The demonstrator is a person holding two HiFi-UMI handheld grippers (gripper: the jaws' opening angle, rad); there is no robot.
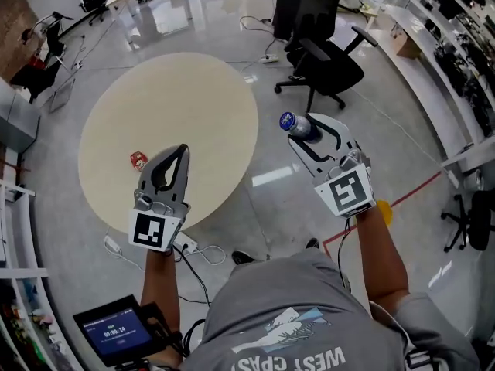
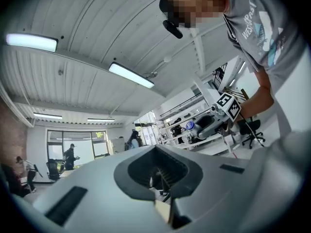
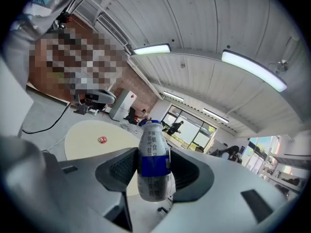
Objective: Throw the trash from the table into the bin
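Black office chair (image 1: 325,68), white power strip (image 1: 189,246), screen (image 1: 116,332)

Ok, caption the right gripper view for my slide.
A blue-labelled white bottle clamped in the right tool, round beige table and small red wrapper beyond.

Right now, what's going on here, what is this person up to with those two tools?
A person stands by a round table with a hand-held gripper in each hand, clearing trash. The right hand-held gripper is clamped on a small bottle with a blue label, held in the air off to the table's side. The left hand-held gripper is shut and empty, over the table's near edge. A small red piece of trash lies on the table, not yet picked up. No bin shows in any view.
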